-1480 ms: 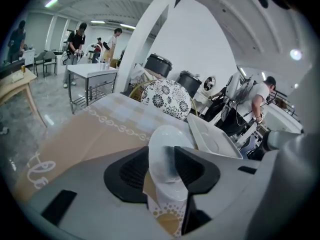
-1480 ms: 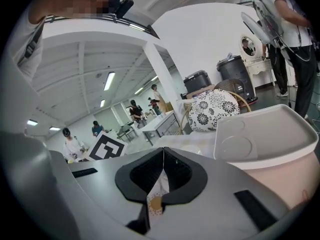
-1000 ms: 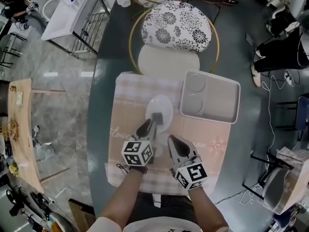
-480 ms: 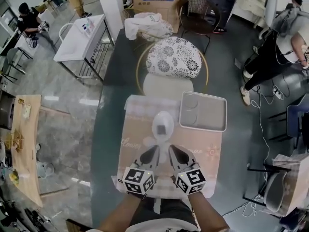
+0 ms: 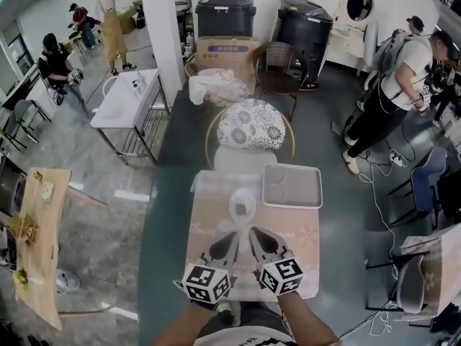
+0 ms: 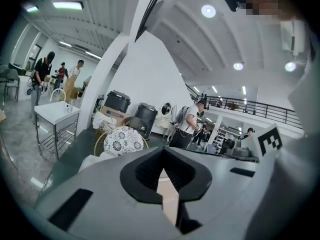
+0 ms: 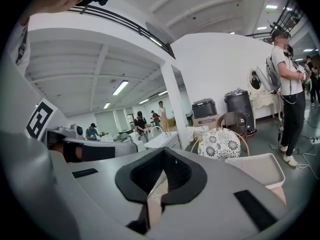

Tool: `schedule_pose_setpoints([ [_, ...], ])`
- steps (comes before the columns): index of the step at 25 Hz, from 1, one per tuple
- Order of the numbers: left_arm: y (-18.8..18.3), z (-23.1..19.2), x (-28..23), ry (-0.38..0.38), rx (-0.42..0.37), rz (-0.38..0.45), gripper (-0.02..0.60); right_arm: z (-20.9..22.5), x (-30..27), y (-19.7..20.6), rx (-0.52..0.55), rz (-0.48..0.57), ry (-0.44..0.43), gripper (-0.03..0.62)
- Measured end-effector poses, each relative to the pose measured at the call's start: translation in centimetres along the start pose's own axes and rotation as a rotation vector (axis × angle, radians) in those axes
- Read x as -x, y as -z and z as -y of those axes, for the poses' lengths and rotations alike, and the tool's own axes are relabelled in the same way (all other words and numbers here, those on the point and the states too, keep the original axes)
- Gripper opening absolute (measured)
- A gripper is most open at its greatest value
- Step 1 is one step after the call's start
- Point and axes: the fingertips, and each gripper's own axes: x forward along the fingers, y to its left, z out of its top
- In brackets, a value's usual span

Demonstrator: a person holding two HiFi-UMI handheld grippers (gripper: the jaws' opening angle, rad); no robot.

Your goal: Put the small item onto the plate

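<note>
The small item, a dark square piece, lay on the white plate just above the middle of the head view. The plate sat on a pale pink placemat that covered the near part of the dark table. Just right of the plate, also on the placemat, was a grey tray with two round hollows.

Both grippers hung low in the centre of the frame, side by side and below the plate, well apart from it. The left gripper had its jaws fully together with nothing between them; in its own view only a thin sliver of placemat showed past the dark pads. The right gripper likewise had its jaws together and held nothing.

Beyond the placemat, toward the top of the frame, a chair with a flower-patterned cushion stood against the table's far edge.
</note>
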Motion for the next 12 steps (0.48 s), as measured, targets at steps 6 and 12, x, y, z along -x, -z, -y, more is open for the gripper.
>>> schedule_pose_setpoints([
  [6,-1.9,2.6,2.9,0.032,-0.037,0.045,0.006,-2.5,3.0,-1.9,0.034,0.045,0.006,0.014],
  [12,-2.6,3.9,5.1,0.047,-0.060,0.079,0.006,-4.4,5.4,-2.4,0.054,0.073,0.018,0.014],
])
